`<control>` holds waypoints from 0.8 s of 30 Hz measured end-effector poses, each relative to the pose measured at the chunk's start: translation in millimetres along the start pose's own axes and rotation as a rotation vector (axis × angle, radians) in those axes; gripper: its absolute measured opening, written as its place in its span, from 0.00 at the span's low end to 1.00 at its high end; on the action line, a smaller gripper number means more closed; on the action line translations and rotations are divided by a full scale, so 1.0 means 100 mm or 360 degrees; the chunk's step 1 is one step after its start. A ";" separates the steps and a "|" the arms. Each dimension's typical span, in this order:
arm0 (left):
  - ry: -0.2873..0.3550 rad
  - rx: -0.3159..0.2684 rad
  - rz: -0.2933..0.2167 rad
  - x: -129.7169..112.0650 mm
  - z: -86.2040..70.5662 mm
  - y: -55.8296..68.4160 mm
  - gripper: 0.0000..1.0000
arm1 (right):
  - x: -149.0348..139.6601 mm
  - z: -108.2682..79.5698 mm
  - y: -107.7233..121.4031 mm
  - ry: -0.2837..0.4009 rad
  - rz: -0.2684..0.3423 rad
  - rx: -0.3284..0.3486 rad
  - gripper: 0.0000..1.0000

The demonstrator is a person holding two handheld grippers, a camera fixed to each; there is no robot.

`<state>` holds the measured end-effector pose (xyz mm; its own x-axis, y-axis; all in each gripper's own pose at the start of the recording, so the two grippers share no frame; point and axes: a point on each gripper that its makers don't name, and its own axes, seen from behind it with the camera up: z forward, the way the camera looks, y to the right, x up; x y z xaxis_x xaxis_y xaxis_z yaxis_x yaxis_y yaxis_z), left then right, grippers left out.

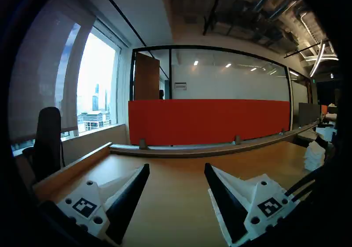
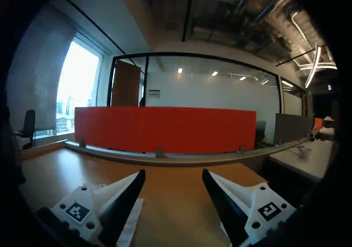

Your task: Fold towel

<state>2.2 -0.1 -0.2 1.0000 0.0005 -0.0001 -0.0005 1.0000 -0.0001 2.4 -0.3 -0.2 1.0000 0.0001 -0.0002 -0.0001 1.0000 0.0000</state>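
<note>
In the right gripper view my right gripper (image 2: pixel 173 172) is open above a wooden desk (image 2: pixel 176 203), with nothing between its fingers. A corner of white towel (image 2: pixel 132 220) lies flat on the desk beneath its left finger; the rest is hidden. In the left gripper view my left gripper (image 1: pixel 176 167) is also open and holds nothing, hovering over the same bare wooden desk (image 1: pixel 176 194). A white crumpled or stacked cloth-like object (image 1: pixel 314 154) sits at the far right edge of that view; I cannot tell exactly what it is.
A red divider panel (image 1: pixel 207 121) runs along the desk's far edge, also seen as the red panel (image 2: pixel 165 130). A black office chair (image 1: pixel 46 143) stands at the left by the window. A white desk (image 2: pixel 303 159) with small items adjoins on the right.
</note>
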 end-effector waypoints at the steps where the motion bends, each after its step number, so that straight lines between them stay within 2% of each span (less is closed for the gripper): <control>1: 0.0000 0.0000 0.0002 0.05 0.00 0.00 0.92 | 0.06 -0.01 -0.01 0.0001 0.0000 0.0000 1.00; 7: 0.0002 -0.0009 0.0017 0.37 -0.03 -0.02 0.92 | 0.40 -0.04 -0.03 0.0007 0.0003 -0.0007 1.00; 11: -0.0003 -0.0018 0.0026 0.50 -0.05 -0.02 0.92 | 0.54 -0.06 -0.02 0.0014 0.0003 -0.0022 1.00; 18: -0.0044 -0.0070 0.0052 0.59 -0.05 0.04 0.92 | 0.61 -0.08 -0.04 -0.0024 -0.0038 -0.0007 1.00; 24: -0.0109 -0.0145 0.0095 0.56 -0.06 0.11 0.92 | 0.61 -0.09 -0.18 -0.0081 -0.0132 0.0085 1.00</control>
<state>58.6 11.2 -6.3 0.9958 0.0631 0.0657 -0.0569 0.9940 -0.0932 63.1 -18.0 -8.8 0.9953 -0.0841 0.0481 0.0814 0.9951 0.0554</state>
